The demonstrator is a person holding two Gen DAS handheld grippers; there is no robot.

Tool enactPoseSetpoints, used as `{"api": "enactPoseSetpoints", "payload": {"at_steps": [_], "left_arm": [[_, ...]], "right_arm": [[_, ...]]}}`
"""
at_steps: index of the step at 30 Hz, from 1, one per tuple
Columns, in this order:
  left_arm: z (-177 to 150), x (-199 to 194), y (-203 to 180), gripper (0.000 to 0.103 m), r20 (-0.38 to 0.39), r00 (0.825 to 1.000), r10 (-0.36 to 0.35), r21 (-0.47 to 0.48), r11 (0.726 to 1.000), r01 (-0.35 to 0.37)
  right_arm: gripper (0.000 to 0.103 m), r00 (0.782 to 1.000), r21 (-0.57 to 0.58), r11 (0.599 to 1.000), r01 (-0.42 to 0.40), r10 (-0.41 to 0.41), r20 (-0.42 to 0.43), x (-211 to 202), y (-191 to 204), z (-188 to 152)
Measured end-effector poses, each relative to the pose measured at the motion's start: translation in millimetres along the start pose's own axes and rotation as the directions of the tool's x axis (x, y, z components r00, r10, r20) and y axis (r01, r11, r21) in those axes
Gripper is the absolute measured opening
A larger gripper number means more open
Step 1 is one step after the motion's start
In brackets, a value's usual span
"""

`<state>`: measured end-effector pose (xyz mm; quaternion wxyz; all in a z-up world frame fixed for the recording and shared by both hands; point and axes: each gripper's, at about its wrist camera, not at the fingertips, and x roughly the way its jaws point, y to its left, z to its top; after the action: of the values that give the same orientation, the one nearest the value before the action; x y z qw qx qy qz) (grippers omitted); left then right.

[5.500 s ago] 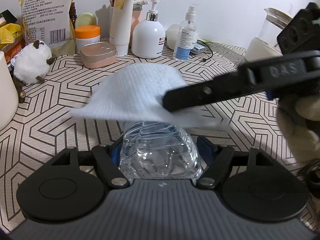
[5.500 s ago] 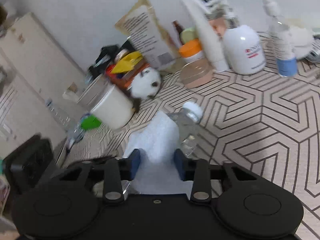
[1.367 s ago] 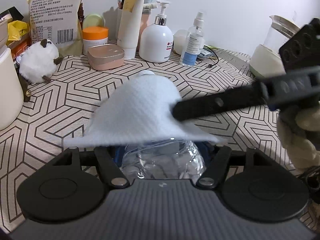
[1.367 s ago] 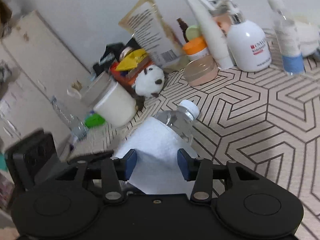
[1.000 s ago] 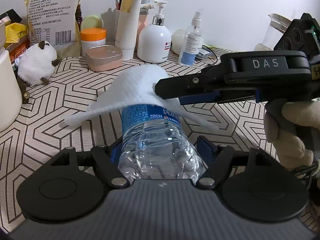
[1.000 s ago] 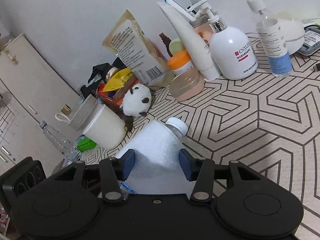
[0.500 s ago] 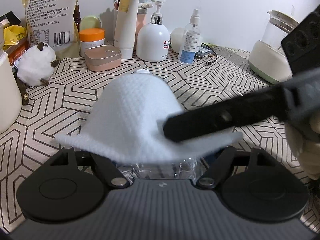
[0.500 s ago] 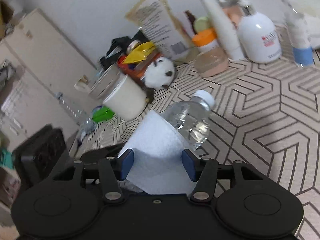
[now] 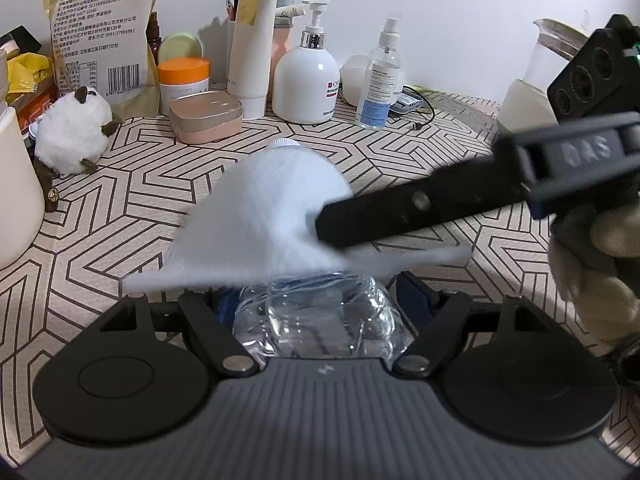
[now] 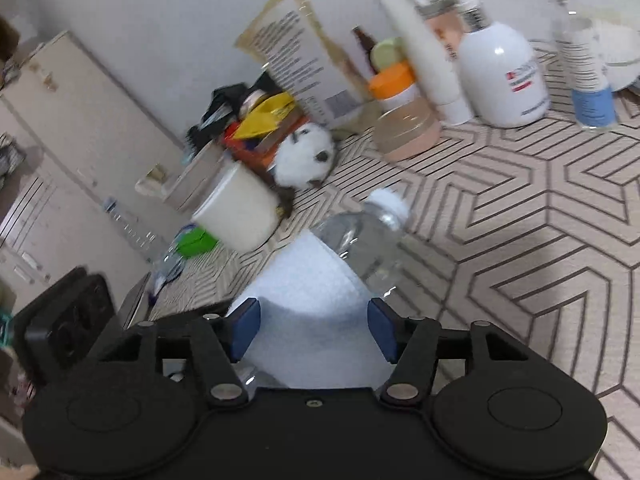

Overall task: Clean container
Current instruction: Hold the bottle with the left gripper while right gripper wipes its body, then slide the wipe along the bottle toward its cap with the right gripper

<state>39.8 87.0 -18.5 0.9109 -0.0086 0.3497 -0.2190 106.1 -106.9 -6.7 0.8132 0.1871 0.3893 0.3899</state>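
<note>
My left gripper (image 9: 320,300) is shut on the base of a clear plastic water bottle (image 9: 316,320) with a white cap (image 9: 283,143), held lying above the table. A white wipe (image 9: 272,216) is draped over the bottle's upper body. My right gripper (image 10: 314,330) reaches in from the right, its jaws closed around the wipe (image 10: 312,320) and the bottle under it. In the right wrist view the bottle's neck and cap (image 10: 386,202) stick out past the wipe. The right gripper's finger (image 9: 400,212) shows dark and blurred in the left wrist view.
The patterned table (image 9: 120,184) carries a white pump bottle (image 9: 310,84), spray bottle (image 9: 378,88), pink case (image 9: 206,116), orange-lidded jar (image 9: 183,80), plush toy (image 9: 74,136) and food bag (image 9: 100,28) at the back. A white cup (image 9: 16,184) stands left, a kettle (image 9: 536,80) right.
The right gripper keeps sliding the wipe back and forth along the bottle; over the last half second it moved slightly toward the base. The left gripper holds steady.
</note>
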Motion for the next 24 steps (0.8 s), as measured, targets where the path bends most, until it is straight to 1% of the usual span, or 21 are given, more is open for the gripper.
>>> {"api": "enactPoseSetpoints", "payload": {"at_steps": [3, 6, 9, 11, 13, 15, 19, 21, 23, 24], "left_arm": [[0.6, 0.2, 1.0, 0.076, -0.002, 1.0, -0.002, -0.003, 1.0, 0.002], [1.2, 0.5, 1.1, 0.076, -0.004, 1.0, -0.002, -0.005, 1.0, 0.002], [1.3, 0.7, 1.3, 0.076, -0.004, 1.0, -0.002, -0.005, 1.0, 0.002], [1.4, -0.2, 0.0, 0.076, -0.005, 1.0, 0.0, -0.011, 1.0, 0.0], [1.3, -0.4, -0.3, 0.076, -0.005, 1.0, 0.001, -0.013, 1.0, -0.001], [1.3, -0.2, -0.1, 0.076, -0.005, 1.0, 0.001, -0.012, 1.0, -0.001], [1.0, 0.1, -0.7, 0.076, -0.004, 1.0, 0.004, -0.012, 1.0, -0.004], [1.2, 0.2, -0.2, 0.076, -0.004, 1.0, 0.003, -0.014, 1.0, -0.003], [1.6, 0.2, 0.5, 0.076, -0.004, 1.0, 0.002, -0.017, 1.0, -0.002], [1.9, 0.3, 0.7, 0.076, -0.004, 1.0, 0.002, -0.017, 1.0, -0.002]], "right_arm": [[0.066, 0.997, 0.023, 0.998, 0.058, -0.059, 0.05, -3.8, -2.9, 1.1], [0.066, 0.992, -0.009, 0.994, 0.11, -0.109, 0.07, -5.9, 1.9, 0.9], [0.065, 0.991, -0.015, 0.993, 0.116, -0.115, 0.069, -5.9, 2.4, 1.0], [0.066, 0.994, -0.03, 0.994, 0.104, -0.103, 0.047, -7.5, 3.7, 1.4], [0.065, 0.998, -0.051, 0.996, 0.07, -0.07, 0.002, -7.7, 7.4, -0.3], [0.065, 0.997, -0.09, 0.993, 0.07, -0.071, -0.005, -8.6, 15.1, -1.5], [0.064, 0.998, -0.137, 0.99, 0.018, -0.025, -0.053, -8.8, 26.3, -4.0], [0.062, 0.997, -0.155, 0.988, -0.019, 0.006, -0.083, -6.4, 32.0, -6.7], [0.06, 0.997, -0.178, 0.984, -0.009, -0.005, -0.077, -6.9, 36.4, -8.0], [0.058, 0.997, -0.19, 0.982, -0.004, -0.01, -0.074, -7.2, 38.6, -8.6]]}}
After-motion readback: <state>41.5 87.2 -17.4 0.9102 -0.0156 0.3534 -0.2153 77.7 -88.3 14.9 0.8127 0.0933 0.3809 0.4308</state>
